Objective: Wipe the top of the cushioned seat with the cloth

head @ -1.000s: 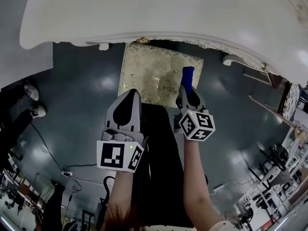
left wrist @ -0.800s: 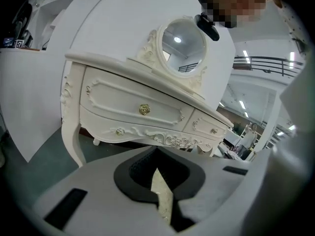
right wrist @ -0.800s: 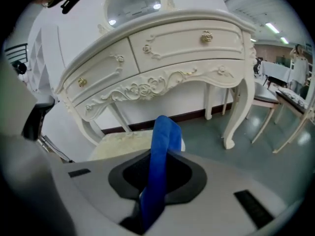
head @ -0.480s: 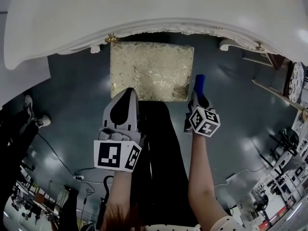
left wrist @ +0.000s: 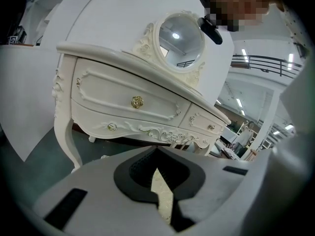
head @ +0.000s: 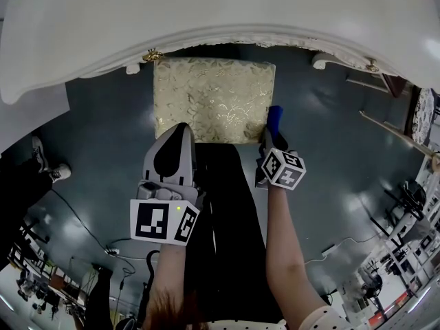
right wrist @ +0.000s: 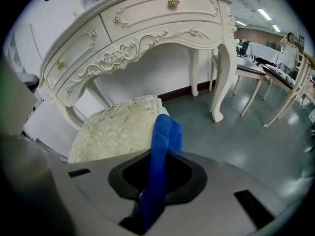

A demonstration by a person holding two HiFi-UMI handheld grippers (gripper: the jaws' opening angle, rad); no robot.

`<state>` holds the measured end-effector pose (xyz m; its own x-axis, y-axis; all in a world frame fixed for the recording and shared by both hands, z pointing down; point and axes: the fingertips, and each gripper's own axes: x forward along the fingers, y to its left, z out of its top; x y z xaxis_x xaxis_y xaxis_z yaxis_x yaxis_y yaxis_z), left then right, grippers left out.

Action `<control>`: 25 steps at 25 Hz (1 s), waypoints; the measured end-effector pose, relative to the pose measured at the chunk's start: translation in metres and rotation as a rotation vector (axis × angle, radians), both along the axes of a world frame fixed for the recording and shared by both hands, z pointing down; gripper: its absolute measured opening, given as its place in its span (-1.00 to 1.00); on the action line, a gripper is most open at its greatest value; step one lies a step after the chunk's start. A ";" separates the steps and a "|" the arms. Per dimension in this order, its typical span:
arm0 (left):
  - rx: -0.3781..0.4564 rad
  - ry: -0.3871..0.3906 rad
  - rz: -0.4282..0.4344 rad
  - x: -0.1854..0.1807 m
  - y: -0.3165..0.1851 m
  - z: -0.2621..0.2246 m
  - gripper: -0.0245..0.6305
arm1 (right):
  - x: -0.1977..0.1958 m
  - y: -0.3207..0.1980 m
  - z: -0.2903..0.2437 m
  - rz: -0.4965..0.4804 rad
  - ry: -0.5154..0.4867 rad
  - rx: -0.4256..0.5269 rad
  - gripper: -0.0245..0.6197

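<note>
A cushioned seat with cream and gold floral fabric stands on the floor in front of a white dressing table; it also shows in the right gripper view. My right gripper is shut on a blue cloth, which sticks up past the jaws near the seat's right front corner. My left gripper is shut with nothing in it, its tip over the seat's front edge; a sliver of the seat shows between its jaws.
An ornate white dressing table with drawers and an oval mirror stands just beyond the seat. Its curved legs flank the seat. Dark grey floor lies around. Other tables and chairs stand at the right.
The view has shifted, so the seat sits fully in front of the dresser. My right gripper with the cloth has edged left toward the seat's right front corner; the left stays put.
</note>
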<state>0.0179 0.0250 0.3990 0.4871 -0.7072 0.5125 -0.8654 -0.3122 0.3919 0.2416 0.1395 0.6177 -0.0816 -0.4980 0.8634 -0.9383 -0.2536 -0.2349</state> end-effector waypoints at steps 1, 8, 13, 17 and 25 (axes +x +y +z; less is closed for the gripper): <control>0.000 0.000 -0.003 -0.001 0.000 0.000 -0.93 | 0.000 0.000 0.001 -0.007 0.000 -0.003 -0.73; -0.004 0.003 -0.004 -0.005 0.001 0.002 -0.93 | -0.002 0.000 0.000 -0.029 0.030 -0.018 -0.73; -0.005 0.004 -0.012 -0.012 0.001 0.002 -0.93 | -0.008 -0.001 -0.006 -0.009 0.054 -0.011 -0.73; -0.003 0.007 -0.017 -0.016 0.002 0.002 -0.93 | -0.017 -0.002 -0.011 -0.015 0.062 0.000 -0.73; 0.002 0.016 -0.028 -0.026 0.004 -0.001 -0.93 | -0.029 -0.004 -0.017 -0.030 0.079 0.007 -0.73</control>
